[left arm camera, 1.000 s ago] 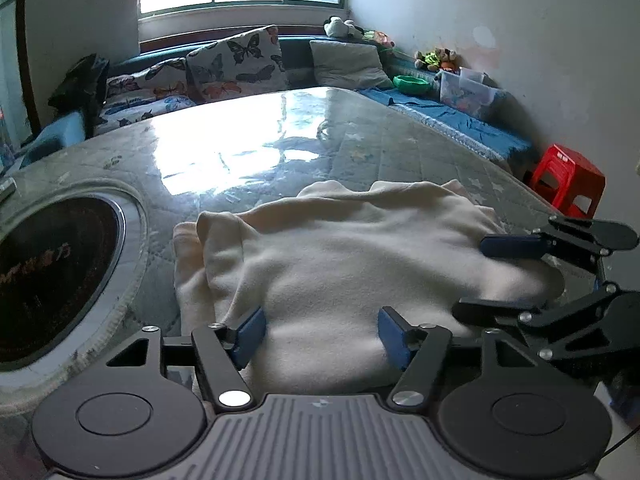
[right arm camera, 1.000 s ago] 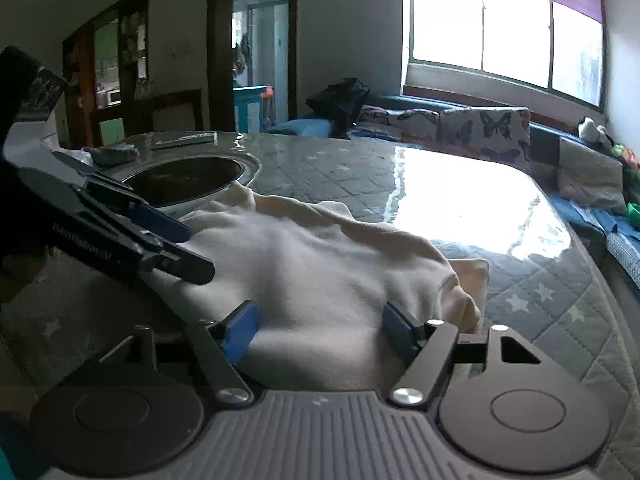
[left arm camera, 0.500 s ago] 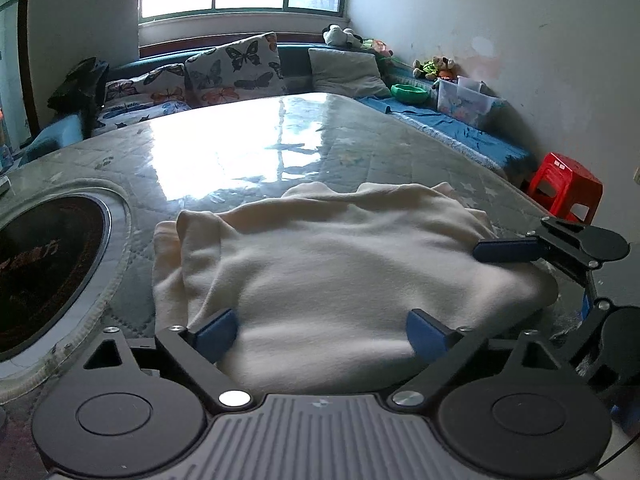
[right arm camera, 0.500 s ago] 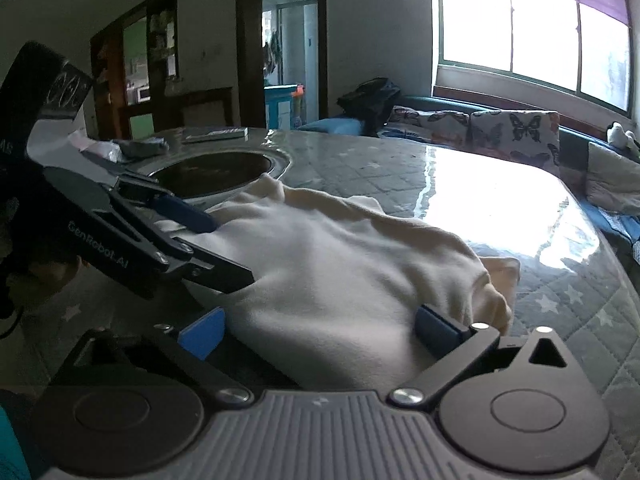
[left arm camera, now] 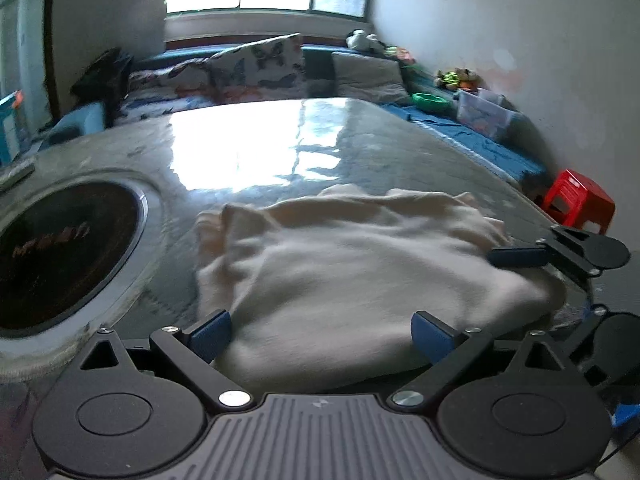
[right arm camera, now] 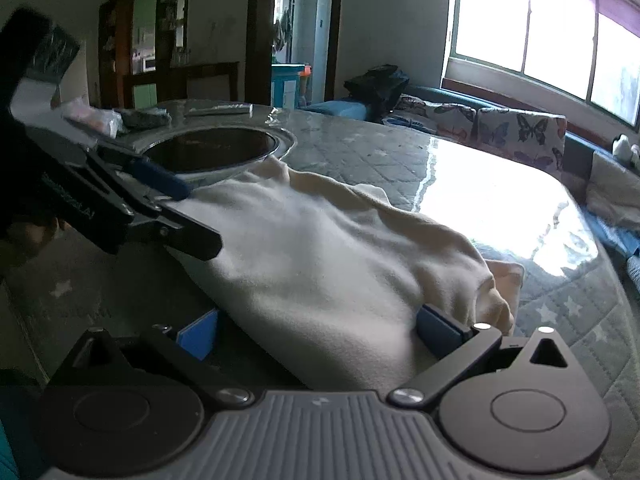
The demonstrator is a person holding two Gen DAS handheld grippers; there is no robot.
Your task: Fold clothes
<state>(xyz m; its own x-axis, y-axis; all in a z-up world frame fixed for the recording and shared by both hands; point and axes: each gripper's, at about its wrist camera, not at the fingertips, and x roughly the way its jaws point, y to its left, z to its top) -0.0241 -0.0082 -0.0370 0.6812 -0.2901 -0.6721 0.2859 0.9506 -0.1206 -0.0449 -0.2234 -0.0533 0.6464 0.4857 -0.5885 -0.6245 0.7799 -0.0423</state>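
On the table, centre: cream garment, doubled over; left gripper and right gripper fingers spread wide at its 6 o'clock edge, apparently to seize it.

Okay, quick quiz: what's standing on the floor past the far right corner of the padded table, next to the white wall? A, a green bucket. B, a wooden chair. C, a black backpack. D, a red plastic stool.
D: the left wrist view shows a red plastic stool on the floor by the white wall, just beyond the corner of the padded table that carries the cream fleece garment.
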